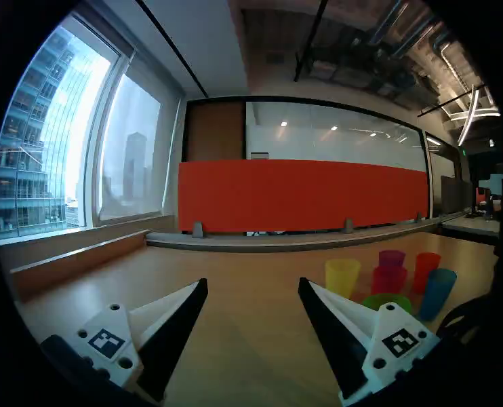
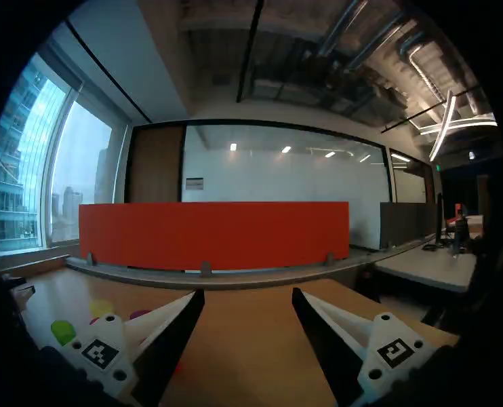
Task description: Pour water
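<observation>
**ITEM:** cup cluster, 6 pcs, coloured plastic: yellow cup (image 1: pixel 341 277), purple cup (image 1: pixel 392 258), pink cup (image 1: pixel 388 279), orange cup (image 1: pixel 426 270), blue cup (image 1: pixel 438 293), green cup (image 1: pixel 386 301).

**LOC.:** on wood worktop (image 1: pixel 251 353), near side of orange partition (image 1: pixel 302 197). Below the partition's right half in left gripper view, below its left end in right gripper view. Packed close, some touching or overlapping; cannot tell which.

**AXIS:** all upright, long axis vertical, mouths up. Contents, and which cup holds the water: cannot tell.

**L hand-held gripper** (image 1: pixel 251 281): spread wide, empty, aimed straight at the partition, low over the worktop. Cluster fwd and to the right, green cup just past the right finger.

**R hand-held gripper** (image 2: pixel 247 292): spread wide, empty, also aimed at the partition. Cluster to the left, partly hidden by the left finger.

**KEY RELATION (judged):** cluster btwn the two hand-held grippers, so inward reach for either: L swings right, R swings left. Nearer side not rankable w/ confidence, prob. about equal. Side-on grasp across a cup wall suits the vertical axis. Risk of clipping neighbours, given tight packing.
</observation>
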The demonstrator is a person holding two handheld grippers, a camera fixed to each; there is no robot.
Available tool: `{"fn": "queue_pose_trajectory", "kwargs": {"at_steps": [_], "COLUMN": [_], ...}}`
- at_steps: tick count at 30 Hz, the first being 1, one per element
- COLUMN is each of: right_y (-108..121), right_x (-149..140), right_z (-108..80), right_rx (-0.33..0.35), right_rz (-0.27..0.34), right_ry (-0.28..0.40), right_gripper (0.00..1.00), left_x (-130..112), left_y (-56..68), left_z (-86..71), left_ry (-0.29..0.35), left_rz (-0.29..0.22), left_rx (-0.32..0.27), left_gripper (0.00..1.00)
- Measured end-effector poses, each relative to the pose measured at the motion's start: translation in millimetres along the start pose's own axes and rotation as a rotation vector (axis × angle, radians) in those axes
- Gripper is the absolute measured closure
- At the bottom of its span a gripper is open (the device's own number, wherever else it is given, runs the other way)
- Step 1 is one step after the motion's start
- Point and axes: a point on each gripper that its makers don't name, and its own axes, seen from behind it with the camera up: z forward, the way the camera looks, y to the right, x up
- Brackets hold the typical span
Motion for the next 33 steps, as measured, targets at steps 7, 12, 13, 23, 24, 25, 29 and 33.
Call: {"fn": "queue_pose_trajectory", "kwargs": {"at_steps": [7, 12, 13, 23, 24, 25, 29, 33], "right_y": [0.9, 0.9, 0.9, 1.7, 1.9, 2.1, 1.3, -2.3], "right_x": [0.3, 0.4, 0.3, -0.5, -0.4, -0.2, 1.2, 1.5], "right_z": [-1.0, -0.7, -0.5, -0.8, -0.9, -1.0, -2.3, -4.4], "right_rx": [-0.002, -0.001, -0.001, -0.001, -0.001, 0.000, 0.006, 0.021], "right_rz": [0.000, 0.002, 0.002, 0.003, 0.002, 0.001, -0.006, -0.024], "right_ry": [0.001, 0.002, 0.002, 0.002, 0.002, 0.002, 0.005, 0.009], "right_gripper": [0.00, 0.00, 0.00, 0.00, 0.00, 0.00, 0.00, 0.00], "left_x": [-0.9, -0.9, -0.9, -1.2, -1.2, -1.3, -1.7, -2.3], "left_y": [-0.1, 0.5, 0.8, 0.7, 0.7, 0.6, 0.3, 0.5], "left_z": [0.6, 0.4, 0.5, -0.6, -0.6, -0.6, -0.6, -0.7], "left_ry": [-0.003, -0.003, -0.003, -0.006, -0.006, -0.006, -0.006, -0.006], "left_rz": [0.000, 0.001, 0.001, 0.002, 0.002, 0.002, 0.002, 0.003], "left_rx": [-0.003, -0.006, -0.008, -0.010, -0.010, -0.010, -0.010, -0.011], "left_gripper": [0.00, 0.00, 0.00, 0.00, 0.00, 0.00, 0.00, 0.00]}}
